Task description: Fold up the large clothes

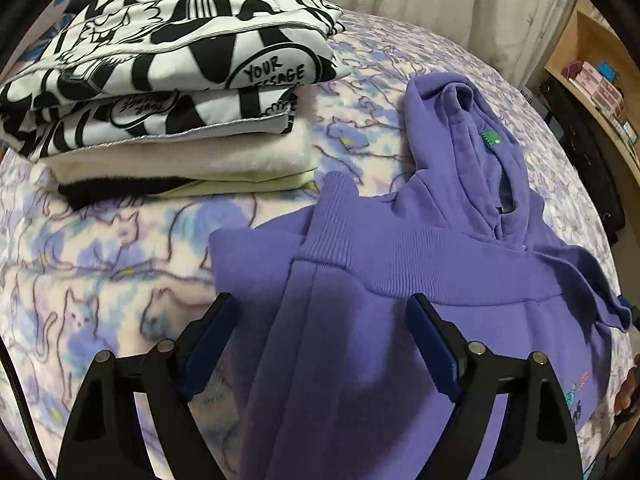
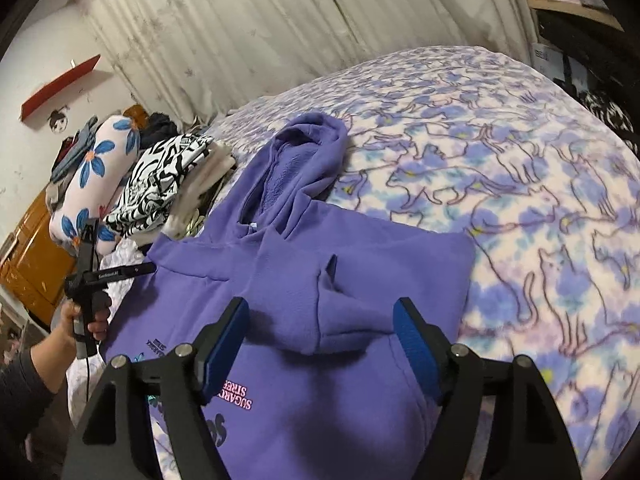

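Purple hoodie [image 2: 320, 280] flat on the bed [image 2: 520, 160], hood toward twelve o'clock, long axis six to twelve; right gripper [image 2: 320, 344] gaping over the cuff, empty; left gripper [image 1: 320, 340] spread wide, nothing held

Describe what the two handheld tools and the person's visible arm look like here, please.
Both tools, the left tool and the right tool, have black angular linkage frames with round silver pivot pins and flat blue pads on the fingers. In the right wrist view, the left tool shows a black pistol-style handle, a black bar with small white lettering and a thin black cable hanging down. The person's hand emerges from a dark grey sleeve.
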The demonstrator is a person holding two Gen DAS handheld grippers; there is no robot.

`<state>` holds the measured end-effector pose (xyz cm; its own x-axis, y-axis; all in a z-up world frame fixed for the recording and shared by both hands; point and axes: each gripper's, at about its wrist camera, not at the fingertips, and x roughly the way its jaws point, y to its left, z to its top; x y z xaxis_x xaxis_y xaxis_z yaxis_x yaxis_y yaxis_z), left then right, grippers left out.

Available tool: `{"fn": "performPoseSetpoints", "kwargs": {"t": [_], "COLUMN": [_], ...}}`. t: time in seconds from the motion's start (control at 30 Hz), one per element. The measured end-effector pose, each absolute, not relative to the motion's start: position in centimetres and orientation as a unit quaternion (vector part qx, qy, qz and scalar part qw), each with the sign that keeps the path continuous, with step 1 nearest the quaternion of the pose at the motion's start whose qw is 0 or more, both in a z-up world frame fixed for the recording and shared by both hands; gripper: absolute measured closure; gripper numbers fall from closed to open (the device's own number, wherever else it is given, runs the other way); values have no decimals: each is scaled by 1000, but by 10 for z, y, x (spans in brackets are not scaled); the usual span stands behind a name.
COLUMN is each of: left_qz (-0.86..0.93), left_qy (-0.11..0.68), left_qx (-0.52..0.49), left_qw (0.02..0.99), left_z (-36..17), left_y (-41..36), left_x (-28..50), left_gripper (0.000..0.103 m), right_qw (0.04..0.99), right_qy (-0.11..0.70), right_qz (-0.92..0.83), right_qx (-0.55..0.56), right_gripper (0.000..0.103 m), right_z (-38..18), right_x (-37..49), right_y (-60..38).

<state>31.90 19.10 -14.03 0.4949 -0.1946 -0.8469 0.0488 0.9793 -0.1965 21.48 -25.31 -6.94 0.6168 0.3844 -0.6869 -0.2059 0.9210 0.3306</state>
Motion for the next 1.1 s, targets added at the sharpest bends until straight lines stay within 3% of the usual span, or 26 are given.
{"fn": "performPoseSetpoints", "kwargs": {"t": [0.2, 0.53, 0.7, 0.73, 0.8, 0.83, 0.87, 0.97, 1.1], "left_qz": [-67, -63, -63, -65, -73, -79, -76, -61, -39], "left_qy": [497, 495, 494, 493, 494, 496, 496, 485, 454], "left_qx": [-70, -63, -52, -50, -52, -55, -54, -29, -1], "left_qw": [862, 865, 866, 866, 865, 863, 863, 872, 890], "left_z": [-144, -149, -150, -150, -150, -150, -150, -146, -125], "left_y": [189, 186, 183, 182, 180, 180, 178, 168, 155], "left_x": [329, 337, 341, 342, 345, 346, 346, 342, 330], "left_gripper": [24, 30, 40, 48, 65, 78, 82, 91, 93], "right_qw": [892, 911, 900, 897, 889, 886, 883, 886, 902], "right_qy": [375, 390, 424, 431, 446, 454, 461, 457, 425], "right_qz": [206, 136, 100, 99, 99, 90, 83, 69, 57], "right_qx": [145, 3, -5, 10, 33, 35, 35, 41, 57], "right_gripper": [28, 28, 28, 33, 58, 78, 91, 94, 95], "right_z": [-57, -69, -93, -98, -105, -109, -112, -114, -93], "right_x": [209, 224, 260, 266, 273, 274, 275, 269, 256], "right_y": [-259, -235, -236, -239, -241, -241, -240, -239, -238]}}
